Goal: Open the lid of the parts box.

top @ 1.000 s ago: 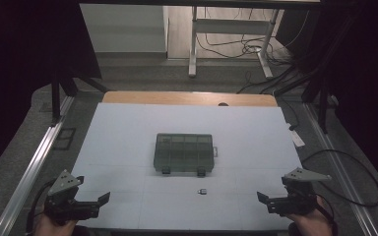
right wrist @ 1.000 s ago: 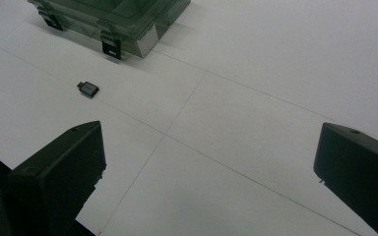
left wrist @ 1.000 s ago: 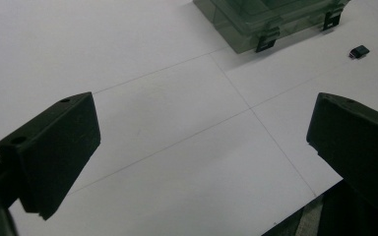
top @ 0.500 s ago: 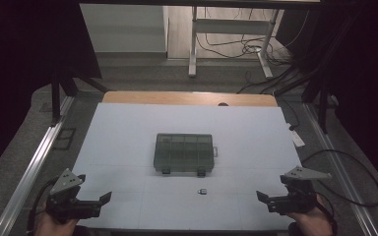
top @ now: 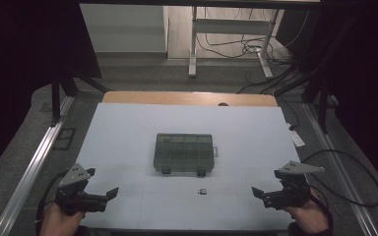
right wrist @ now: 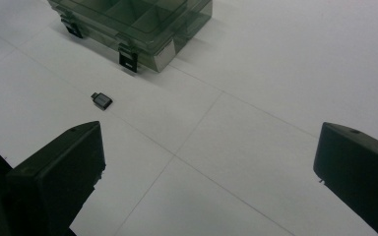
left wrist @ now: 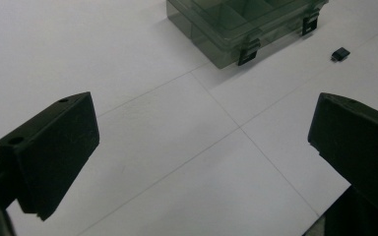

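Note:
A dark translucent compartment box with its lid closed and two front latches sits at the middle of the white table. A tiny dark part lies just in front of it. The box and the part lie ahead in the left gripper view, and the box and the part likewise in the right gripper view. My left gripper rests at the front left, open and empty. My right gripper rests at the front right, open and empty.
A wooden strip borders the table's far edge. Metal rails run along both sides. Cables trail on the floor at the right. A desk frame stands beyond the table.

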Motion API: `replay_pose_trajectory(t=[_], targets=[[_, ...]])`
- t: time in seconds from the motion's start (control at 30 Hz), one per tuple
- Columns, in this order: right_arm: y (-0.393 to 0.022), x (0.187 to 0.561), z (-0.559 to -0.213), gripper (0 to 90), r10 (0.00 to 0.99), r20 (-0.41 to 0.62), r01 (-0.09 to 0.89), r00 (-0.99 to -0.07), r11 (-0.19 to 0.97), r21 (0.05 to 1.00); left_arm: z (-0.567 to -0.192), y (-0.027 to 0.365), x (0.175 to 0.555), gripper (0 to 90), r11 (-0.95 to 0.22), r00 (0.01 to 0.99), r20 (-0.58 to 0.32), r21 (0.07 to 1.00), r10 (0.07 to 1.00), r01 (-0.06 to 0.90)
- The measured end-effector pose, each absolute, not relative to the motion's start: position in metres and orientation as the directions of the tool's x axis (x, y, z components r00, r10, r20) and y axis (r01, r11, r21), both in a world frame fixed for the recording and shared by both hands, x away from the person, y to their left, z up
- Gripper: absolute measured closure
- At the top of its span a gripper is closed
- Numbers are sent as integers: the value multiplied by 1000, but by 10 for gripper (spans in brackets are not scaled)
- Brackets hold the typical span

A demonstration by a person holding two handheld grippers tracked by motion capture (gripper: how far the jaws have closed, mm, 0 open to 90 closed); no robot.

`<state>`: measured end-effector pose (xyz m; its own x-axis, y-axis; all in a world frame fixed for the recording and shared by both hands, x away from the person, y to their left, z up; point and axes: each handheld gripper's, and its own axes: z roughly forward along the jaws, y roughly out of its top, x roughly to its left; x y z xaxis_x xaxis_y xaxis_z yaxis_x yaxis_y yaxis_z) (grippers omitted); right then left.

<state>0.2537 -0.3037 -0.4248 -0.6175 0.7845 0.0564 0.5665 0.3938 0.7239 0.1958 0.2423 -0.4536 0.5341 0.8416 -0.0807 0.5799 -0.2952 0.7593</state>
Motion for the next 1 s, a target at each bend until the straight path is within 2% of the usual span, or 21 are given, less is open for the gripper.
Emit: replay_pose_trajectory(t=[0.17,0.5,0.9,1.0], targets=[[-299,257,-425,0,766,45,549,-641,417,724,-454,239,202,0,-302,543,-80,758,836,577],[-289,271,-426,0,737,84,551,-670,419,722,-453,239,217,0,-227,566,-164,800,808,555],[-267,288,-424,0,701,77,517,-709,443,732,-454,226,239,0,-278,584,-138,778,800,564],[-262,293,-424,0,695,83,517,-714,443,733,-454,224,244,0,-269,590,-159,776,792,570]])
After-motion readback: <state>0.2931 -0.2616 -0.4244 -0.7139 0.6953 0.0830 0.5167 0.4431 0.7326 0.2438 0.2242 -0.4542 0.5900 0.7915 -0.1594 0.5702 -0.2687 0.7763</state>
